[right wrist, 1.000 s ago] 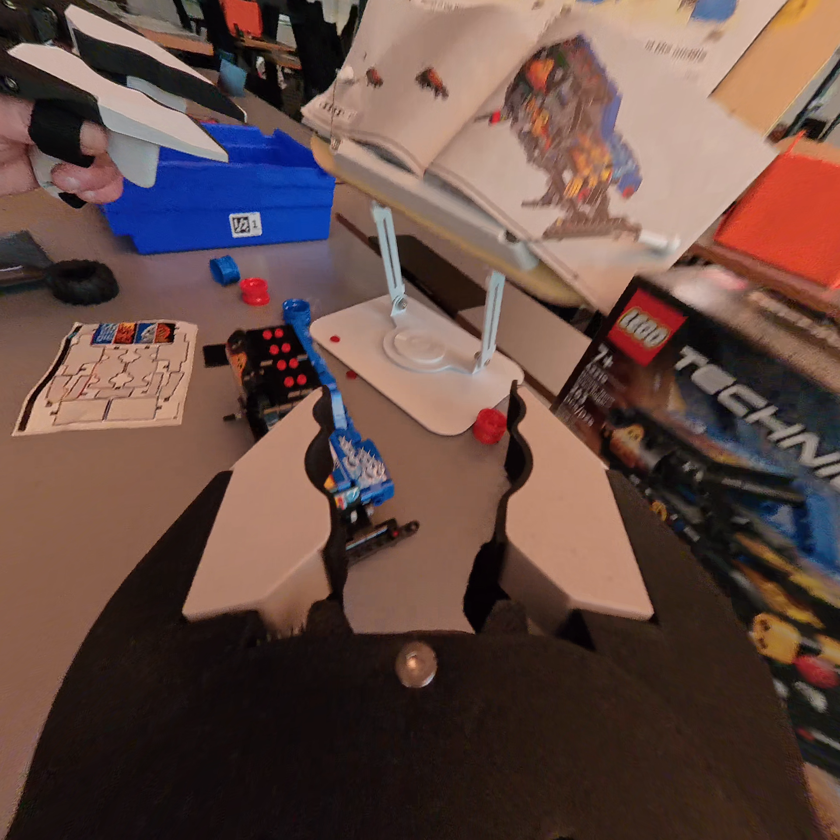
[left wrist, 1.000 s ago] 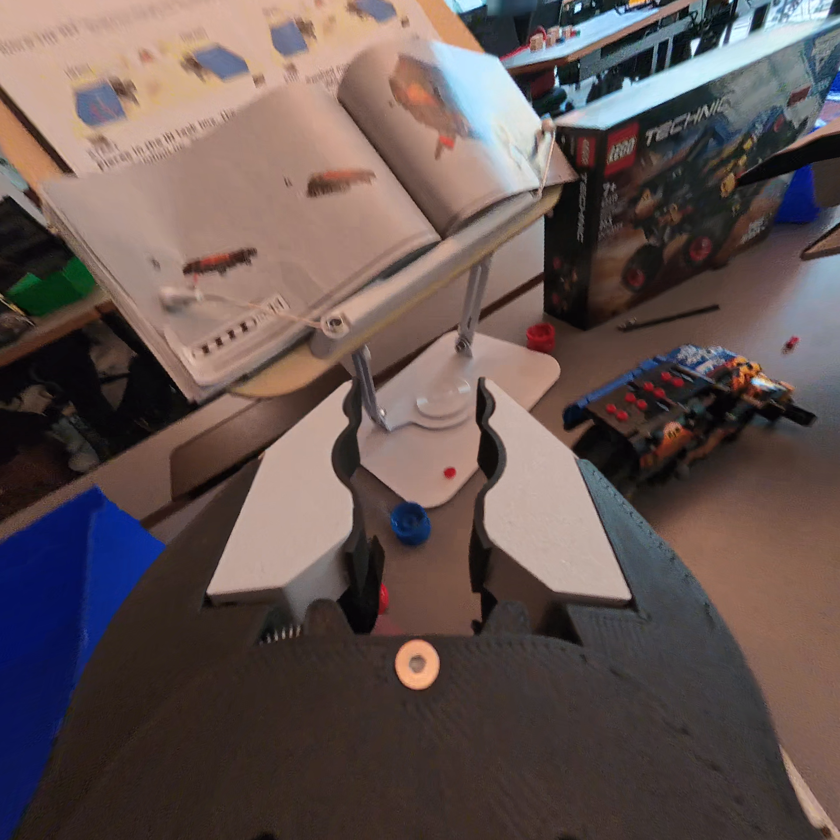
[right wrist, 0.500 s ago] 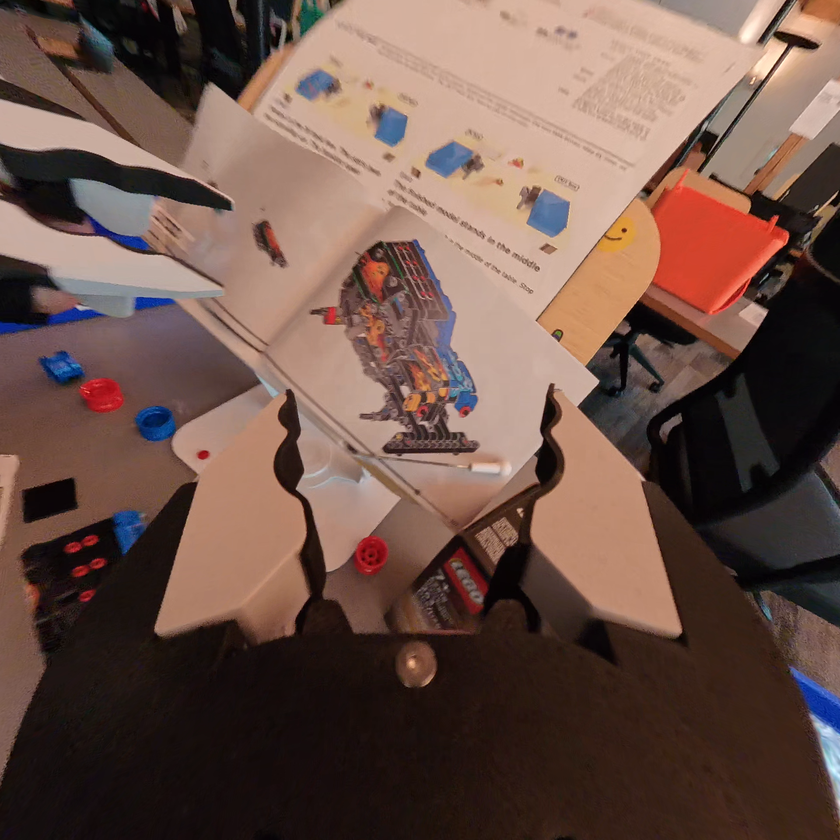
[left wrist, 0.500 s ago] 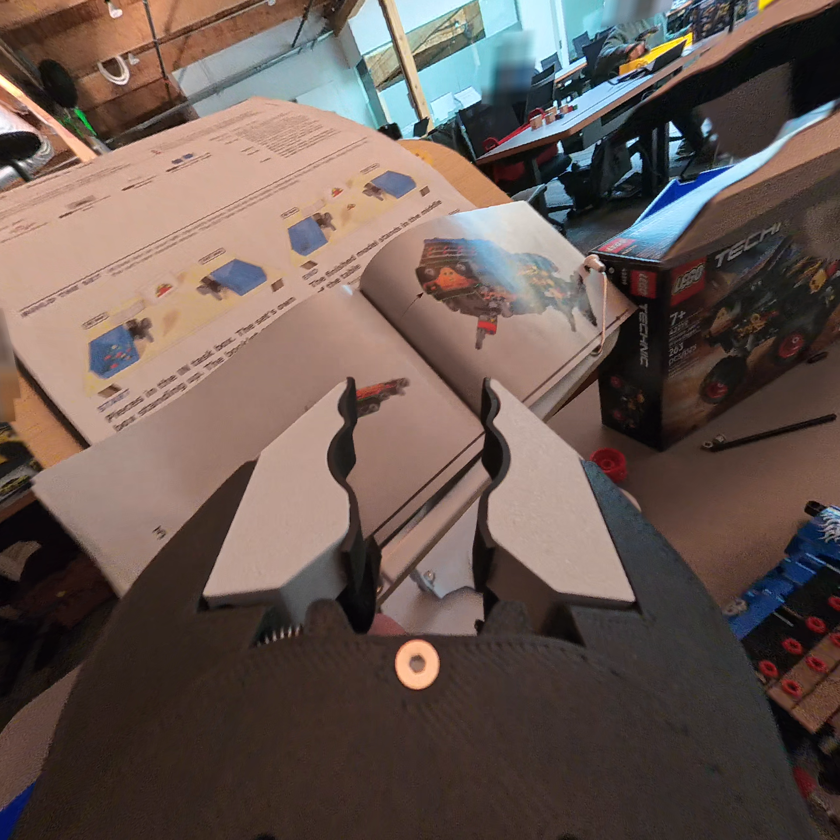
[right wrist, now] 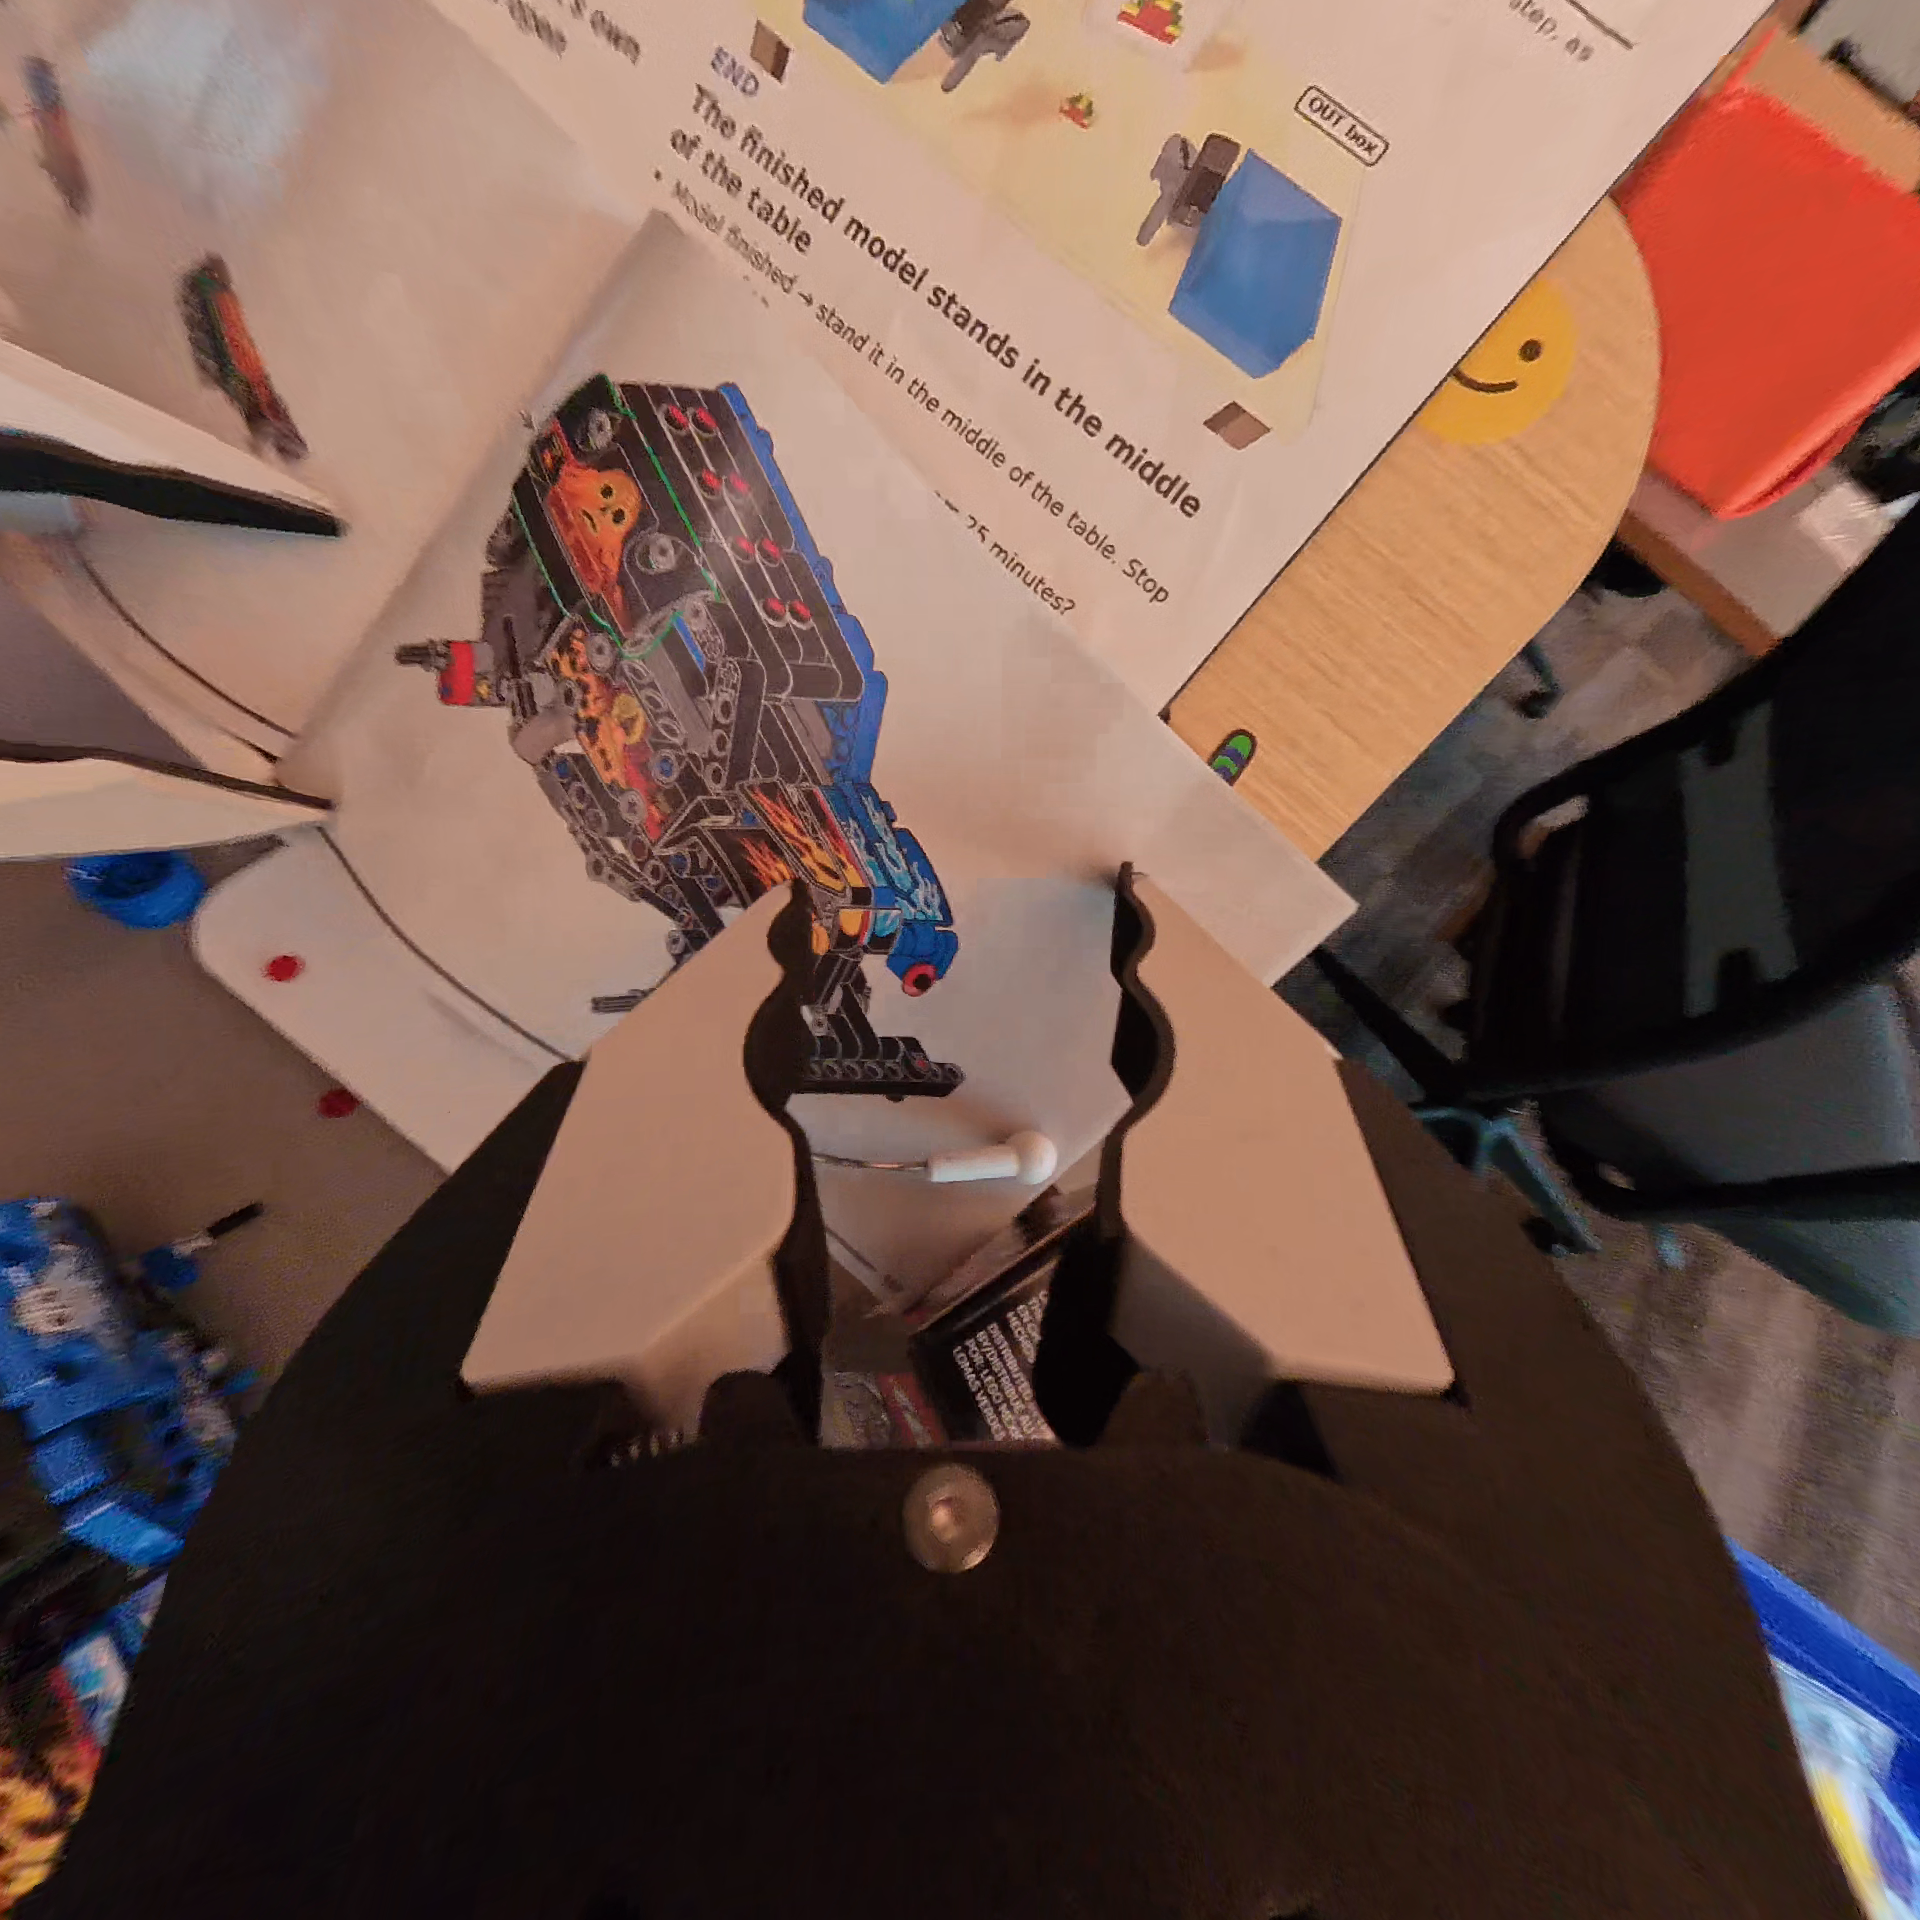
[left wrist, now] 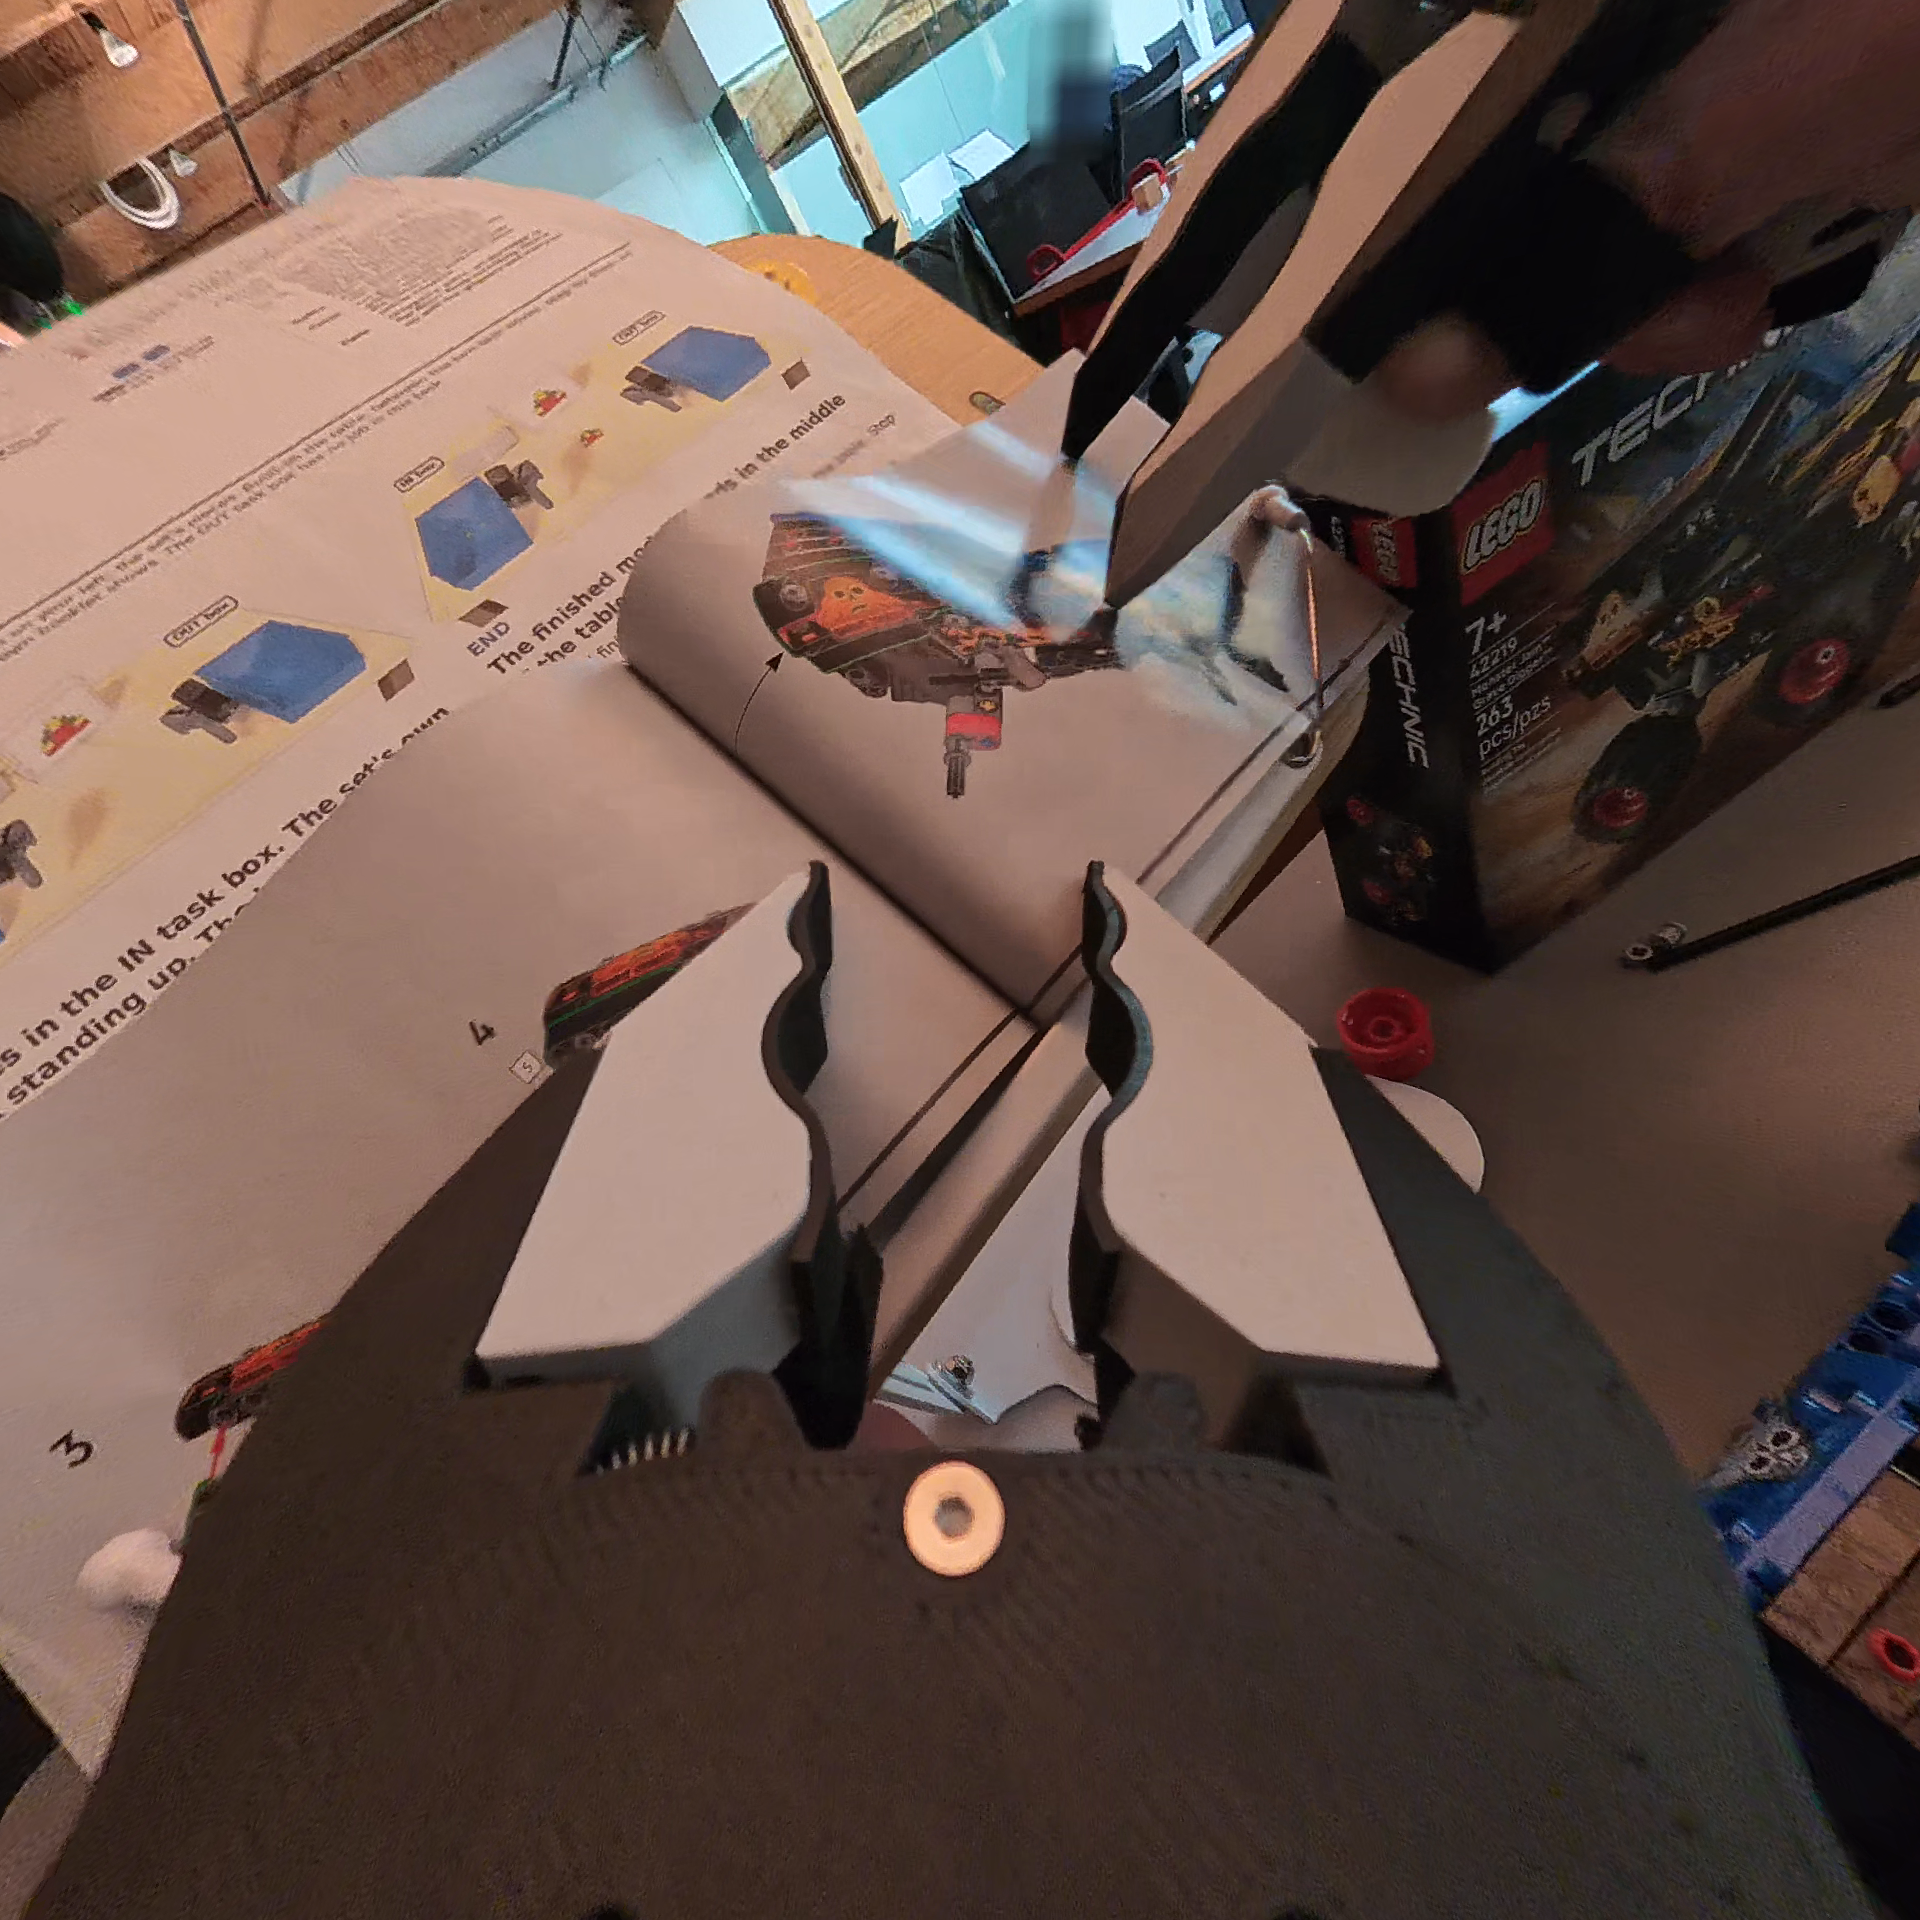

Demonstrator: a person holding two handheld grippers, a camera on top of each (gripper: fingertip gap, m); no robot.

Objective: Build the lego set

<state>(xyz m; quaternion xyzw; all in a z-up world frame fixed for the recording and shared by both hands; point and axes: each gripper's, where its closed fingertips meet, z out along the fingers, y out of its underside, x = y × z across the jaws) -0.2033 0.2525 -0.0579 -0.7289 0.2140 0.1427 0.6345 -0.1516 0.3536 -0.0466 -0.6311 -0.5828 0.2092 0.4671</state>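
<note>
With both the left gripper (left wrist: 956,987) and right gripper (right wrist: 951,982) held empty, jaws apart, over the instruction booklet (left wrist: 582,894), its right-hand page is best pinched at the corner, the model (right wrist: 94,1382) lying below-left of it.

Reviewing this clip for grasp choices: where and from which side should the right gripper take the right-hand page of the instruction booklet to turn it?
Probably the free outer edge of the right-hand page, near its lower corner, coming from the right with one finger above and one below. The page is thin, lies tilted on the book stand, and is bound at the spine, so only that edge can lift. The white clip holds its bottom. The right gripper is open there.
</note>
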